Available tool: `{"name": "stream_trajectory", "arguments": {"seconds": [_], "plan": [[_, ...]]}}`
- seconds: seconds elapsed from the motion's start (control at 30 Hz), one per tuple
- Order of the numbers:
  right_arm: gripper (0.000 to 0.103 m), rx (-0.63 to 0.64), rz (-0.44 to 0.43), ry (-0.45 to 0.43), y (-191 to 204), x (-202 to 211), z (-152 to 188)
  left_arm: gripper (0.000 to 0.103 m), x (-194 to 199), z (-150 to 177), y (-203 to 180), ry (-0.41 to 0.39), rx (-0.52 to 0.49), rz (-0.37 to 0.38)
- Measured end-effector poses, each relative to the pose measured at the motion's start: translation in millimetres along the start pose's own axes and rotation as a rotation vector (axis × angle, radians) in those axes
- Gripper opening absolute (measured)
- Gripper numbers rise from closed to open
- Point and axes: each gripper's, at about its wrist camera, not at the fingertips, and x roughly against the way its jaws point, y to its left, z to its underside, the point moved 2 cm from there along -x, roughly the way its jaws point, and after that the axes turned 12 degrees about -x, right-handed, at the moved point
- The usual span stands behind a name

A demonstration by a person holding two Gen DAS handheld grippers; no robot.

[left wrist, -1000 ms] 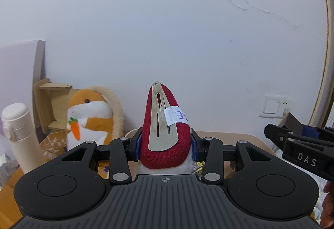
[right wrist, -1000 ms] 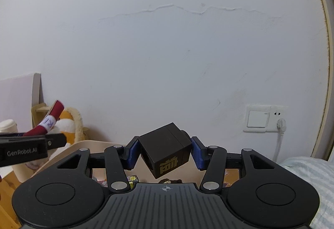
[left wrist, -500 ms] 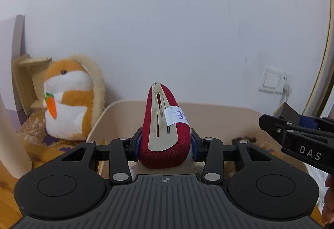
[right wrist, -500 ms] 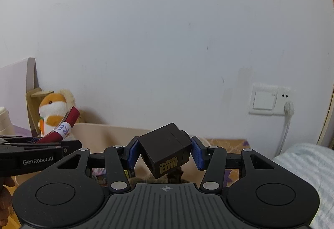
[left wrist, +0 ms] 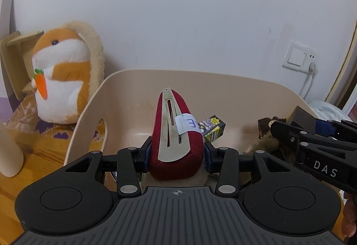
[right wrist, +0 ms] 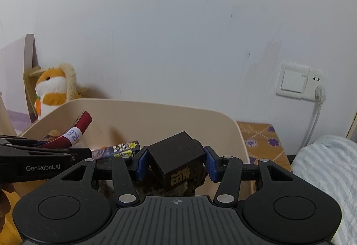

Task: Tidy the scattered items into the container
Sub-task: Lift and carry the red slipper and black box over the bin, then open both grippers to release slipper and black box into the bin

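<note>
While both loads hung over the bin (left wrist: 223, 79), hair clip (left wrist: 176, 140) was clamped in left gripper (left wrist: 176, 153), black cube (right wrist: 178, 160) in right gripper (right wrist: 176, 161); side-by-side release risked collision, bounce-out.

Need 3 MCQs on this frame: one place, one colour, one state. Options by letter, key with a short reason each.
1. Where does the plush hamster sit?
A. inside the beige bin
B. outside the beige bin, by the wall
C. in the right gripper

2. What colour is the hair clip padding?
A. dark red
B. green
C. yellow

3. What state is the right gripper in?
A. open and empty
B. out of view
C. closed on the black cube

Key:
1 B: it sits past the bin's outer left wall.
2 A: red fabric behind the metal clip in the left gripper.
3 C: both blue pads press the cube's sides.
</note>
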Motion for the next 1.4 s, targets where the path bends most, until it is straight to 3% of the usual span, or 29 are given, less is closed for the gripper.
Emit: {"name": "stream_trajectory", "arguments": {"seconds": [0.37,0.43,0.57,0.73,1.2,1.4], "plan": [[0.048,0.013,0.011,0.051,1.1,-7.3,3.9,0.046,-1.2,1.5,-8.1,0.037,-0.046,0.008],[0.055,0.021,0.022,0.059,1.6,-9.4,5.1,0.053,-1.1,1.7,-8.5,0.031,-0.037,0.024],[0.057,0.027,0.026,0.057,2.1,-9.4,5.8,0.063,-0.9,1.6,-8.2,0.018,-0.018,0.033],[0.079,0.016,0.033,0.036,1.3,-4.5,3.5,0.067,-1.1,1.1,-9.2,0.018,-0.015,0.034],[0.092,0.008,0.029,-0.003,0.8,7.5,-3.4,0.08,3.9,0.6,-1.8,-0.011,0.025,0.041],[0.095,0.001,0.022,-0.036,2.8,17.8,-7.1,0.08,10.9,1.5,-3.3,-0.028,0.041,0.049]]}}
